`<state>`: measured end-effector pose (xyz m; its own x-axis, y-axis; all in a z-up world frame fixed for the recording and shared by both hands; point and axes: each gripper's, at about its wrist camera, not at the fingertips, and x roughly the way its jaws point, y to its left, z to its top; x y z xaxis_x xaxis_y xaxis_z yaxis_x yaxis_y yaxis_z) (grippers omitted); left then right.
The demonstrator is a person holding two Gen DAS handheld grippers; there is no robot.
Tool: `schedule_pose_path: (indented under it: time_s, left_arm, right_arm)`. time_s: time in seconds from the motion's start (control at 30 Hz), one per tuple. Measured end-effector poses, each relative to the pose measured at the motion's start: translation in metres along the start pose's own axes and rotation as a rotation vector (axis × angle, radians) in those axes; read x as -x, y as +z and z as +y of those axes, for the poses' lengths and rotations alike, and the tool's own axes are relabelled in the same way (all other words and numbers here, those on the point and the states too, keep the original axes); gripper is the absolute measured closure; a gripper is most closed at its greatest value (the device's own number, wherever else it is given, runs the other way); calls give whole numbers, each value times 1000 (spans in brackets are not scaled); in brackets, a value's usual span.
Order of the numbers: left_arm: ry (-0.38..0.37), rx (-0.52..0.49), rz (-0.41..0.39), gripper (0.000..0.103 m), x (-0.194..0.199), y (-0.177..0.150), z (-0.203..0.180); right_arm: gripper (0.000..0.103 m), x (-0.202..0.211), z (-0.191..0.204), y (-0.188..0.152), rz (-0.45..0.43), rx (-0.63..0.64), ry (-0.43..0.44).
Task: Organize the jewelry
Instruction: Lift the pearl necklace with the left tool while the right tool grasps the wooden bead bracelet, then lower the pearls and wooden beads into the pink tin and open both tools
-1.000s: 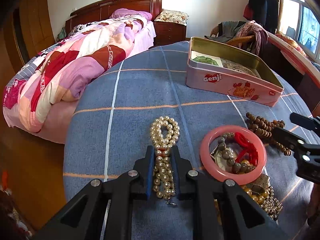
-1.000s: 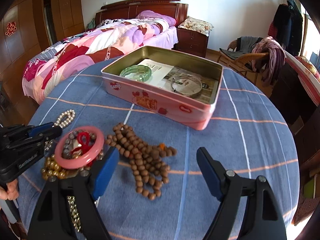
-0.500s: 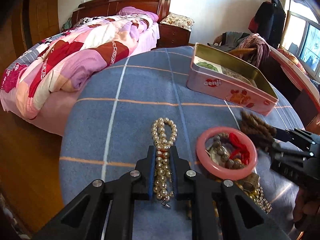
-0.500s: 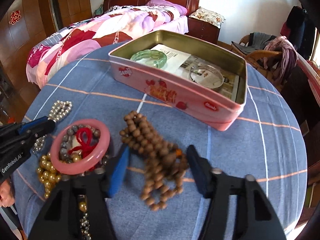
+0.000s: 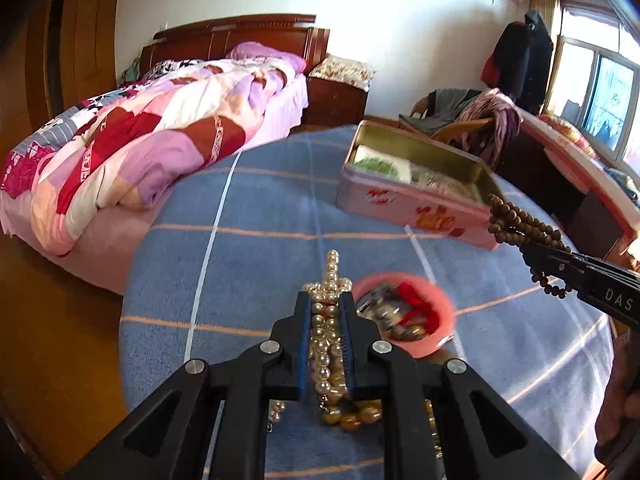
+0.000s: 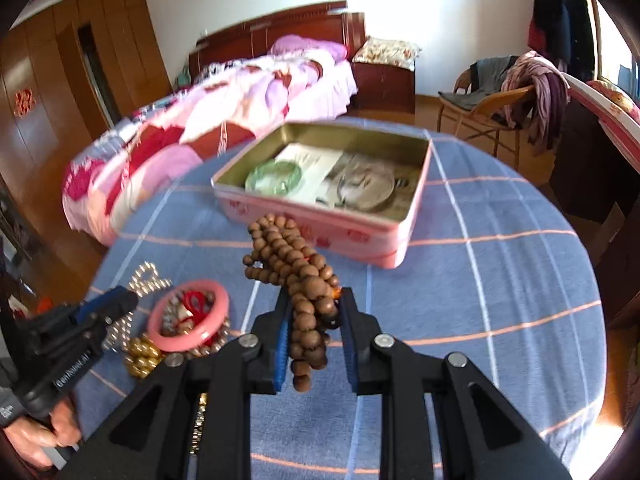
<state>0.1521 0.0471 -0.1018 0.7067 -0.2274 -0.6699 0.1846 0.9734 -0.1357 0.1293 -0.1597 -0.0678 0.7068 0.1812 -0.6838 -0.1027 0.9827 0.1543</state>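
Note:
My left gripper (image 5: 326, 308) is shut on a white pearl necklace (image 5: 331, 276), whose far end trails on the blue cloth. My right gripper (image 6: 316, 304) has its jaws closing on a bunch of brown wooden beads (image 6: 294, 256), which hangs lifted off the table; in the left wrist view the wooden beads (image 5: 516, 220) hang in front of the tin. An open pink tin (image 6: 320, 220) stands beyond, holding a green bangle (image 6: 274, 178) and a silver bangle (image 6: 366, 192) on paper. A pink bangle (image 6: 188, 320) lies on the remaining jewelry pile.
The round table with its blue checked cloth (image 6: 500, 280) drops off to a wooden floor at the left. Gold beads (image 6: 140, 354) lie beside the pink bangle. A bed (image 5: 160, 148) stands behind on the left, and a chair with clothes (image 6: 500, 92) behind on the right.
My right gripper went from wide open to closed around the wooden beads and lifted them off the cloth. The left gripper rose slightly with the pearls, still shut on them.

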Motion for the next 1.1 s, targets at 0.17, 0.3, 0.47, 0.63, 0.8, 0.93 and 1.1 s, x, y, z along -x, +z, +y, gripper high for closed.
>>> schedule_pose_path:
  time_s: [0.17, 0.3, 0.47, 0.63, 0.8, 0.93, 1.1]
  left_arm:
    - [-35, -8, -60, 90, 17, 12, -8]
    - [-93, -11, -112, 90, 28, 26, -14]
    - [-138, -15, -158, 90, 30, 45, -21]
    - [-151, -31, -177, 90, 19, 63, -33]
    - [-174, -10, -197, 90, -1, 88, -41]
    - [-183, -14, -204, 90, -18, 103, -49]
    - [-199, -15, -193, 90, -44, 118, -59]
  right_arm:
    - [78, 9, -1, 8, -51, -36, -6]
    - [78, 15, -6, 15, -101, -59, -34]
    - [78, 19, -17, 25, -148, -91, -66]
    - [78, 11, -25, 37, -171, -107, -96]
    - [78, -6, -38, 55, -189, -134, -122]
    - [78, -18, -47, 67, -201, -160, -139]
    - [78, -44, -48, 79, -186, -163, -159]
